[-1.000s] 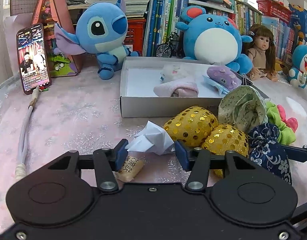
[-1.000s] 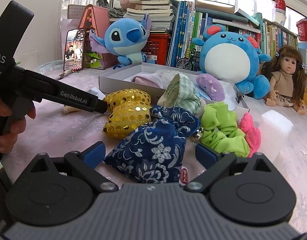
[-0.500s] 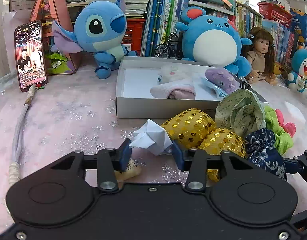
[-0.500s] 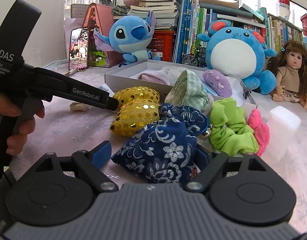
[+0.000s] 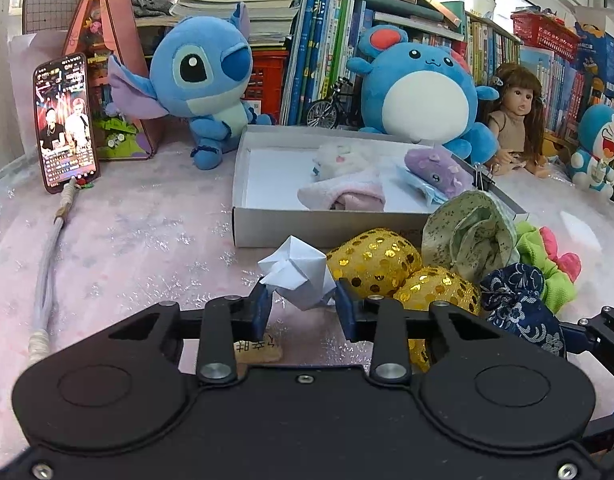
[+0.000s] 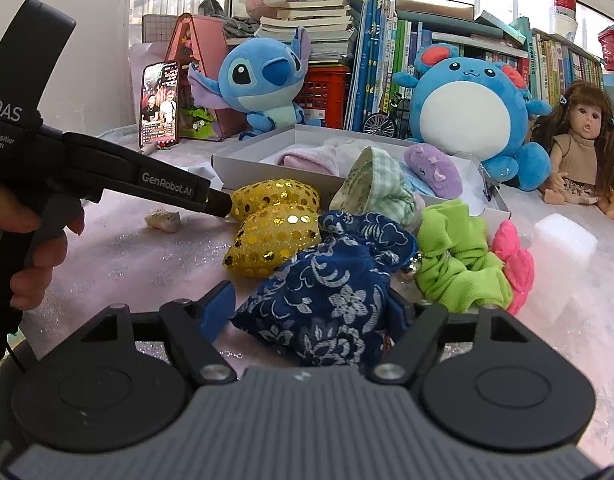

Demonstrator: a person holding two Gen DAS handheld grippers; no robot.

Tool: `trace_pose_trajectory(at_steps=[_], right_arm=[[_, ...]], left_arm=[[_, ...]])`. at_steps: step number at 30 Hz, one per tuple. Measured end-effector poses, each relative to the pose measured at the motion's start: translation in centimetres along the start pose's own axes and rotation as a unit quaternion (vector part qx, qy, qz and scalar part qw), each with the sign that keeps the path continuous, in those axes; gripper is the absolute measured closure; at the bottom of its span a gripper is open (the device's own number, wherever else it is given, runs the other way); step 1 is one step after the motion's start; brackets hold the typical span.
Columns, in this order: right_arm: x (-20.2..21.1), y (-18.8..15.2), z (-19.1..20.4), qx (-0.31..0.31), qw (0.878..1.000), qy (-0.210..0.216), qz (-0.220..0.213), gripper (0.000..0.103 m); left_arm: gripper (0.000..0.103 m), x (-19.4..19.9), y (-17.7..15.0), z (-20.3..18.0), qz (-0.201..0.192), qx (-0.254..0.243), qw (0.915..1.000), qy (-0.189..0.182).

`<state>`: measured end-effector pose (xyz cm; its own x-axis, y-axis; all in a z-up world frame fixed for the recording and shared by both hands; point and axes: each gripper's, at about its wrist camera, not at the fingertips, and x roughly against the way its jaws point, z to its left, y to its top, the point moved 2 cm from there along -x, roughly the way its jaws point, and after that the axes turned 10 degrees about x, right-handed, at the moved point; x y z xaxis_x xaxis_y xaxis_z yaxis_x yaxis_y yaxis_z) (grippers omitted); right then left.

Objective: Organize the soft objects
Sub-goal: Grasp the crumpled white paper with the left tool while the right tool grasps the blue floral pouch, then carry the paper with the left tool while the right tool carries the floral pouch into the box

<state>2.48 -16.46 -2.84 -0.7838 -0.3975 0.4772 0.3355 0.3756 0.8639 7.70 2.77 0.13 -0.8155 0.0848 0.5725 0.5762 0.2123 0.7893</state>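
Note:
My left gripper is closing, and its blue pads press both sides of a white folded paper-like lump low over the pink table. Right of it lie two gold sequin hearts, a green patterned cloth, a green scrunchie and a navy floral pouch. My right gripper is also closing, with the pouch between its jaws. The left pad stands just beside the pouch and the right pad is hidden behind it. The white box behind holds a pink cloth and a purple plush.
A small tan tag lies under my left gripper. A phone with a cable leans at the far left. Blue plush toys, a doll and books line the back. A white foam block sits at the right.
Both pairs of jaws have narrowed. The left pads came in against the white lump, and the right pads moved in toward the navy pouch. Neither hand has shifted.

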Motion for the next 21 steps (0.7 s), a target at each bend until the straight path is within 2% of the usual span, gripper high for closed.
trace_pose_trajectory(at_steps=[16, 21], right_arm=[[2.6, 2.0, -1.6, -0.028, 0.999, -0.027, -0.036, 0.045], [3.1, 2.5, -2.0, -0.034, 0.998, -0.035, -0.048, 0.047]], left_arm=[[0.070, 1.1, 1.9, 0.2, -0.016, 0.007, 0.9998, 0.005], [0.070, 1.3, 2.6, 0.1, -0.022, 0.004, 0.9997, 0.004]])
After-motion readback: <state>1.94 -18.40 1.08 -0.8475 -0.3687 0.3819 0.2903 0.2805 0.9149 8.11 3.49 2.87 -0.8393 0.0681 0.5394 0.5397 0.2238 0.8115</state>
